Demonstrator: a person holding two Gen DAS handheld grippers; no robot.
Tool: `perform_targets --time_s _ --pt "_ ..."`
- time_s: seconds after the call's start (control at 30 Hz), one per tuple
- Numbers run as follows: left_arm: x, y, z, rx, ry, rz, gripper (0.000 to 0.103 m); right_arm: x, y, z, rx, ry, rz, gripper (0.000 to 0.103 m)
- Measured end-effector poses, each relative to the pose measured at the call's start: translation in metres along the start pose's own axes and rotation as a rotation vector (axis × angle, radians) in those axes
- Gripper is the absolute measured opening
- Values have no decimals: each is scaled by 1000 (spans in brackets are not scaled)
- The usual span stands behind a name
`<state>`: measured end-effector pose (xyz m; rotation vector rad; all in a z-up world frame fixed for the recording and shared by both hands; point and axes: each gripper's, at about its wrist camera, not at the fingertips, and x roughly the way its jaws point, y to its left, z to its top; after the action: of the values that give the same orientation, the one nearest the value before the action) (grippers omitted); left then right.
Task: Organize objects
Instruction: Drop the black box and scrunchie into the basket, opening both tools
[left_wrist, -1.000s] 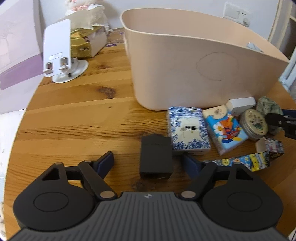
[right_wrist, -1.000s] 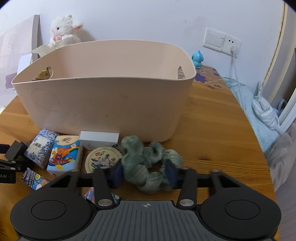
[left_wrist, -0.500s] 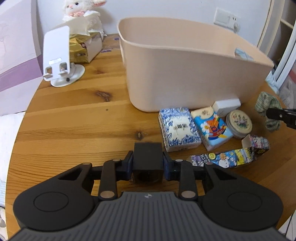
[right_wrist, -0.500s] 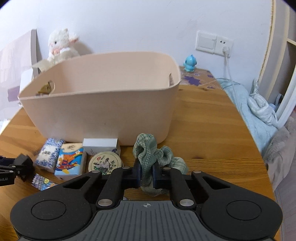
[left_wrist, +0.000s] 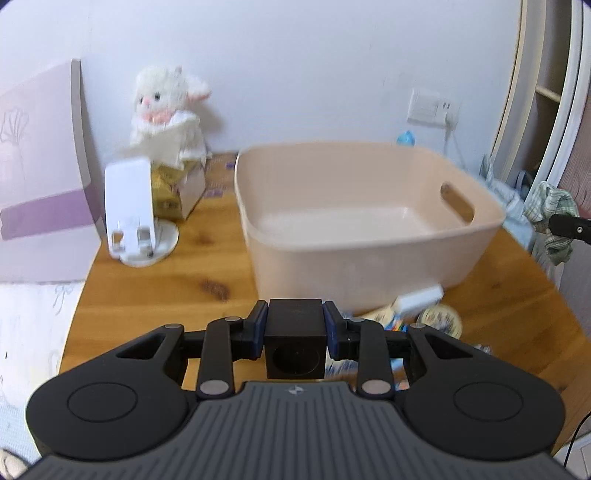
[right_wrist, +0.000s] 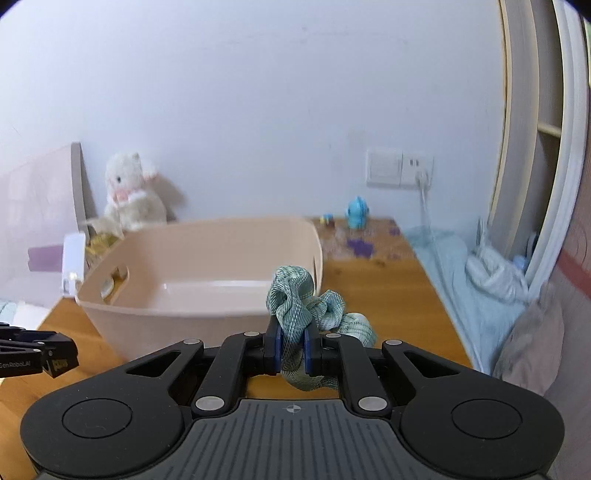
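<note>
Above the wooden table (left_wrist: 155, 280), left gripper (left_wrist: 294, 328) squeezing a small black box (left_wrist: 294, 334), right gripper (right_wrist: 293, 349) pinching a green scrunched-up cloth (right_wrist: 306, 302), big peach plastic tub (left_wrist: 369, 236) looking empty, small things (left_wrist: 424, 310) left beside it.

A plain white wall (right_wrist: 258, 110) fills the back, evenly lit by soft daylight. The wooden tabletop (left_wrist: 155, 288) runs up to it. At two o'clock in the right wrist view a white switch and socket plate (right_wrist: 399, 168) sits on the wall, a white cable hanging from it. At three o'clock stands a pale wardrobe frame (right_wrist: 535, 129) with open shelves, and below it a bed with light blue bedding (right_wrist: 465, 288). At nine o'clock a lilac-and-white panel (left_wrist: 40, 166) leans against the wall.
</note>
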<state>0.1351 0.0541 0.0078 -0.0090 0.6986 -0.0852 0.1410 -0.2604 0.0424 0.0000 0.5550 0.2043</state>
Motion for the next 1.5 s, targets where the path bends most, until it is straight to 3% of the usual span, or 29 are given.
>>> perform_targets --time_s 0.17,0.37,0.7,0.97,1.0,1.03,1.1,1.13,1.17,1.23,1.37,1.5 --pt "-5 -8 30 2 -77 -1 34 3 3 24 -7 -57 22 12" --pt "13 -16 64 0 -112 20 34 25 13 49 -27 -71 49 12" --pt "93 -29 74 15 41 74 34 94 30 52 -42 41 57 12" --pt "120 -36 63 55 119 89 34 134 42 37 -107 164 49 13" --pt "120 -36 62 54 124 86 34 136 42 35 -107 173 52 17" --pt "120 -36 62 53 127 85 34 136 42 34 -106 177 52 32" --pt "117 -36 62 58 120 89 37 132 41 33 -103 165 49 39" --pt "114 -37 63 60 116 85 44 127 41 33 -107 156 44 47" --pt "110 -37 64 58 109 86 60 122 42 33 -117 143 37 51" --pt "98 -38 65 51 77 97 80 108 44 35 -137 107 18 62" --pt "75 -43 66 76 39 93 85 84 40 37 -147 79 17 75" --pt "57 -50 59 105 27 93 87 65 36 30 -145 83 5 100"
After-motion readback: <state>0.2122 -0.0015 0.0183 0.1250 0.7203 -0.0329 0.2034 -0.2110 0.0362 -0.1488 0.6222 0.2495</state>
